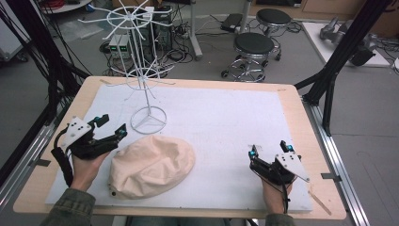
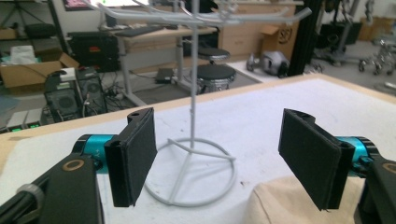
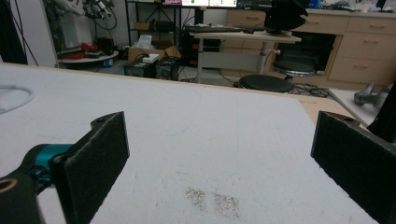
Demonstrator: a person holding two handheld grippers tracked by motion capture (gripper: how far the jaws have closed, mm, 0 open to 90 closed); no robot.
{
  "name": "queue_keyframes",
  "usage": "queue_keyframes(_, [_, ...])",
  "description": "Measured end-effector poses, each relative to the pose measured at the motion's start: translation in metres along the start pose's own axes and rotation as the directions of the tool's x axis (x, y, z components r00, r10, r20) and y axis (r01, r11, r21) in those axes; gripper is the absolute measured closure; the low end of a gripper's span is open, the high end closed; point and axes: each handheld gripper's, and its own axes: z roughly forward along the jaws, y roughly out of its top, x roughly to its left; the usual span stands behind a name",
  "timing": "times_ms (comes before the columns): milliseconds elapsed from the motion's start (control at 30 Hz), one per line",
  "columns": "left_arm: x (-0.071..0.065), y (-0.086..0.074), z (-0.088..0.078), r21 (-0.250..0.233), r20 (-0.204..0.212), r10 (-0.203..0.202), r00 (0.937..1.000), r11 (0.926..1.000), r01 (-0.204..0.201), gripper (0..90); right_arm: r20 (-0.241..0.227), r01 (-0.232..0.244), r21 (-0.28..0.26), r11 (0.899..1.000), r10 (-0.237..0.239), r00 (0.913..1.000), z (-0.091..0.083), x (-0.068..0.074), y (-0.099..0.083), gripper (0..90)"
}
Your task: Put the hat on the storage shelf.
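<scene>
From the high view, the left claw (image 1: 109, 126) is hovering just beside the upper left edge of a cream cloth hat (image 1: 151, 165), its jaws spread wide and holding nothing. The hat is lying crumpled on the white mat (image 1: 226, 122) covering the table (image 1: 301, 113), just in front of the ring base of a white wire rack (image 1: 147, 101). The right claw (image 1: 268, 151) is waiting well to the right of the hat, jaws also apart and empty. This looks like the approach step: the left claw is lining up on the hat, and hanging it on the rack seems the likely aim. The next move is calling for the left claw to drop onto a fold of cloth and close firmly, since soft fabric is prone to slipping.

In the left gripper view, the two black pads (image 2: 135, 156) are standing wide apart, framing the rack's stem and ring base (image 2: 194, 170), with a corner of the hat (image 2: 289, 205) showing low under the right-hand pad.

In the right gripper view, the pads (image 3: 95, 158) are gaping over bare mat bearing a faint brownish smudge (image 3: 215, 201). Behind the rack, a cluttered workshop is showing: stools (image 1: 254, 47), desks, computer boxes and cables.
</scene>
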Motion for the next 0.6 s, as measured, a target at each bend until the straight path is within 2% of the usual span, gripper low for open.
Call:
queue_keyframes(167, [-0.007,0.0,0.008,0.043,0.033,0.031,0.999,0.9985,-0.032,27.8,-0.009,-0.012,0.006,1.0,0.012,0.9999,0.002,0.0,0.0,3.2])
queue_keyframes(300, [-0.015,0.002,0.023,0.092,0.087,0.043,0.9953,0.9945,-0.051,28.4,-0.01,-0.005,0.004,1.0,0.005,0.9999,0.003,-0.001,0.0,3.2])
queue_keyframes(400, [-0.022,0.003,0.036,0.156,0.135,0.082,0.9874,0.9823,-0.103,29.2,-0.013,-0.004,0.004,1.0,0.004,0.9999,0.002,-0.001,0.0,3.2])
queue_keyframes(533, [-0.028,0.003,0.049,0.197,0.182,0.111,0.977,0.9693,-0.147,29.3,-0.014,-0.011,-0.001,1.0,0.011,0.9998,0.002,-0.002,0.0,3.2])
queue_keyframes(600, [-0.03,0.003,0.055,0.219,0.196,0.108,0.9746,0.9641,-0.151,29.3,-0.015,-0.016,-0.001,1.0,0.016,0.9998,0.001,-0.002,0.0,3.2])
